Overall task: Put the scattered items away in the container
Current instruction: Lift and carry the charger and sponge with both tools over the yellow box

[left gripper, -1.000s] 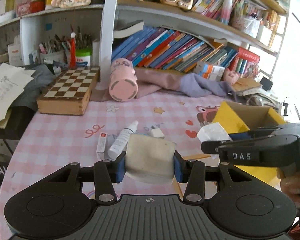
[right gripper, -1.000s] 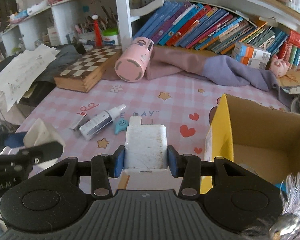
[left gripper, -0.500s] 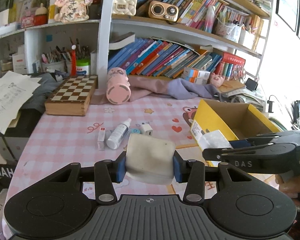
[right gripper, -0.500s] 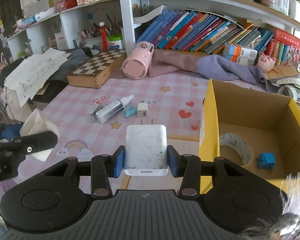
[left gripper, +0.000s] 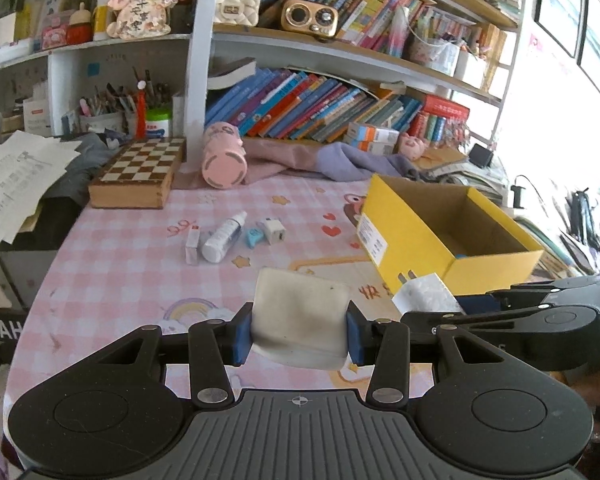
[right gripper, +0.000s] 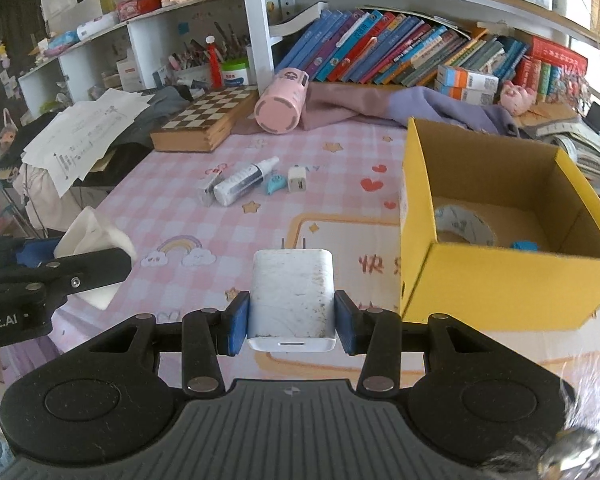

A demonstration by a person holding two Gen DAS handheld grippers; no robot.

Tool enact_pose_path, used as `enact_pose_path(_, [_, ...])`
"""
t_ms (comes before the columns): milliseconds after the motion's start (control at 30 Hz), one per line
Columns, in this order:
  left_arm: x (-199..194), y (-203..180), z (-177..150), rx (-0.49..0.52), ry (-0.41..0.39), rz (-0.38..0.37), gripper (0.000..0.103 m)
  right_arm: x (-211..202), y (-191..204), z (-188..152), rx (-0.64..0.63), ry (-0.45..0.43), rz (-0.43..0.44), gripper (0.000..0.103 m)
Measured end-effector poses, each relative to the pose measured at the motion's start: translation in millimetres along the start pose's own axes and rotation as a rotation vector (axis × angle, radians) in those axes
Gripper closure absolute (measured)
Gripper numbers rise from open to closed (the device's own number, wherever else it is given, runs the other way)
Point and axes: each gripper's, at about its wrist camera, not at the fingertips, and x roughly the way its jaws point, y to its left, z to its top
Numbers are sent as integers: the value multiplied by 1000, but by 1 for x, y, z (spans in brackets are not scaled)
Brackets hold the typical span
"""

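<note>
On the far left of the tabletop (right gripper: 148, 184) sits a chessboard (right gripper: 204, 120), with a pink cup (right gripper: 280, 104) lying on its side just right of it. Nearer, mid-tabletop, four loose items lie in a row: a small tube (right gripper: 209, 188), a spray bottle (right gripper: 244, 182), a blue clip (right gripper: 275, 184) and a small plug (right gripper: 298, 178).

The left claw (left gripper: 299, 330) is pinching a soft white pad (left gripper: 300, 316) between its blue pads, held above the near tabletop. To its right, the right claw (right gripper: 291, 318) is pinching a white charger (right gripper: 292, 294), prongs pointing away, also held up, near the box's left wall but not over it.

Furthest right stands the yellow box (right gripper: 416, 200), open at the top, with a tape roll (right gripper: 460, 224) and a blue piece (right gripper: 524, 246) already on its floor.

The step in hand looks like carrying both held things to the box. To do it well, I would take the charger over first: move it right and clear the tall near-left corner before lowering, then release over the bare floor at the far side, off the tape roll. The left claw should wait, since the two claws are close and could collide over the opening. The pad is soft and may sag or cling, so let it go low inside.
</note>
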Motion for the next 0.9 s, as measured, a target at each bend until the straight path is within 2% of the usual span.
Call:
enact_pose_path(500, [-2,-41,-17,88,44,-130,60,-41,-27,-48,134,12,-104,62])
enact_pose_path(900, [6,-74,-19,149,64,-228,60,-67,-48,-69,201,12,-188,62])
